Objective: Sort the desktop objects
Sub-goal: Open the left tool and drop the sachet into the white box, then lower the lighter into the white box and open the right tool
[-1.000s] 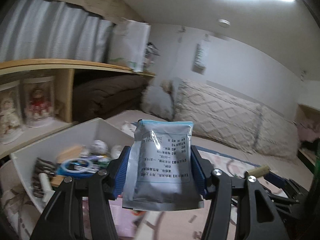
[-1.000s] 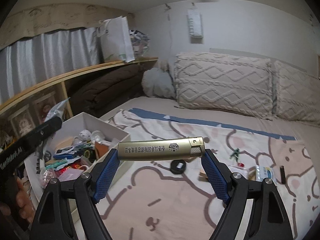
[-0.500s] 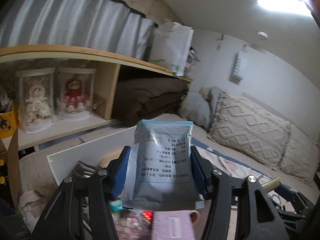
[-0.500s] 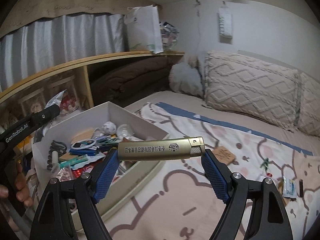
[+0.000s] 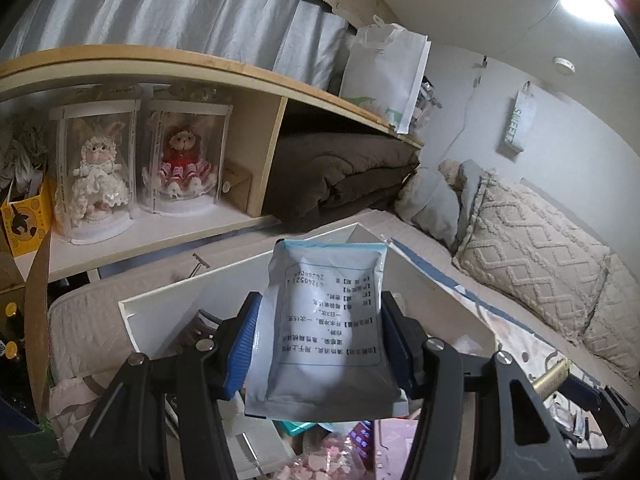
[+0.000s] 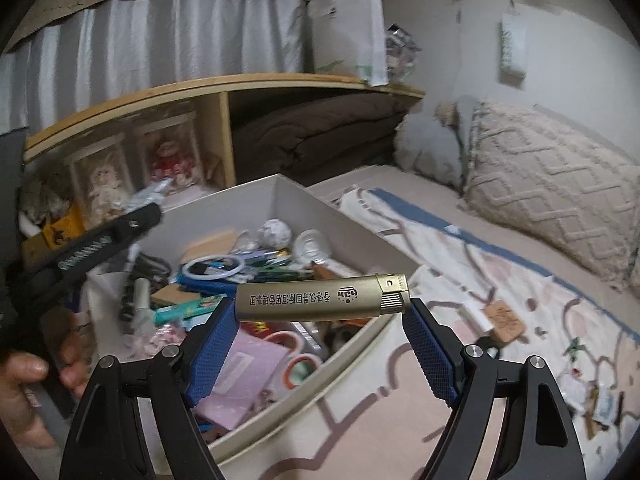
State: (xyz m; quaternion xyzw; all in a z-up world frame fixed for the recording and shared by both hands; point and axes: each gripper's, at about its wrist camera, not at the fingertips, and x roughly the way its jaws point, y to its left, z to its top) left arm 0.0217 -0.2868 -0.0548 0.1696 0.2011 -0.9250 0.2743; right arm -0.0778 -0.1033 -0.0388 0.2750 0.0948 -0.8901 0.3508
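Observation:
My left gripper (image 5: 318, 340) is shut on a grey foil sachet (image 5: 324, 332) with printed text, held upright over the white storage box (image 5: 168, 300). In the right wrist view my right gripper (image 6: 320, 312) is shut on a gold lighter (image 6: 322, 298), lying crosswise between the blue pads above the box's near wall (image 6: 352, 220). The box is full of several small items: tape rolls, a pink packet, cables. The left gripper's black arm (image 6: 84, 252) and a hand (image 6: 24, 372) appear at the left edge of that view.
The box sits on a bed with a cartoon-print sheet (image 6: 500, 280); small items (image 6: 504, 318) lie scattered on it to the right. Patterned pillows (image 6: 552, 184) line the wall. A wooden shelf (image 5: 200, 64) with boxed dolls (image 5: 180, 160) and a folded brown blanket (image 5: 340, 176) stands behind the box.
Both grippers have swung left toward the box, each keeping its object. The box now lies right under them, and the shelf with dolls has come into fuller view.

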